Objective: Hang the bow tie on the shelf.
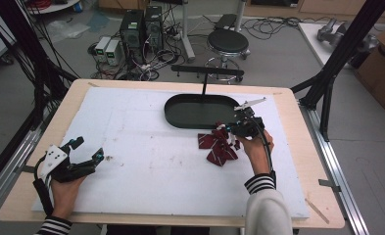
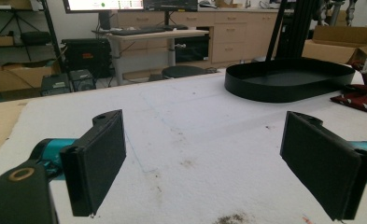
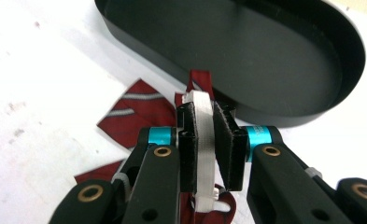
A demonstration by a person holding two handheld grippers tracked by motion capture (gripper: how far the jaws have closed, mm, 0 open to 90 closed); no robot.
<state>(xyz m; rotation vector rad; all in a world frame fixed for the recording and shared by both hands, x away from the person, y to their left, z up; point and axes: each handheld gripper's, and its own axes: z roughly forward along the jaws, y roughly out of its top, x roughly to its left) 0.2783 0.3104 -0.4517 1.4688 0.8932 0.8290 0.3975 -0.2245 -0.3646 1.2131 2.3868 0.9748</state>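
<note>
Clamping a white strap (image 3: 203,140) between its two black jaws, the right gripper (image 1: 239,128) is gripping the dark red striped necktie (image 1: 219,145) to which that strap belongs; the jaws are pressing on the strap from both sides, as the right gripper view is showing. The necktie is lying crumpled on the white foam mat (image 1: 146,161), just in front of the black oval tray (image 1: 180,110) and touching none of its wall, with one red fold (image 3: 199,79) rising past the jaw tips toward the tray's near rim. The person's right hand (image 1: 256,147), in a striped cuff, is holding this gripper just beside the tray's right end. Well apart from the tray, toward the mat's near left corner, the left gripper (image 1: 84,149) is resting in the left hand (image 1: 65,188) with its jaws spread wide and nothing between them; in the left gripper view its two pads (image 2: 99,161) are standing far apart over bare mat, the tray (image 2: 288,84) and a corner of the necktie (image 2: 361,99) lying beyond them to the right
</note>
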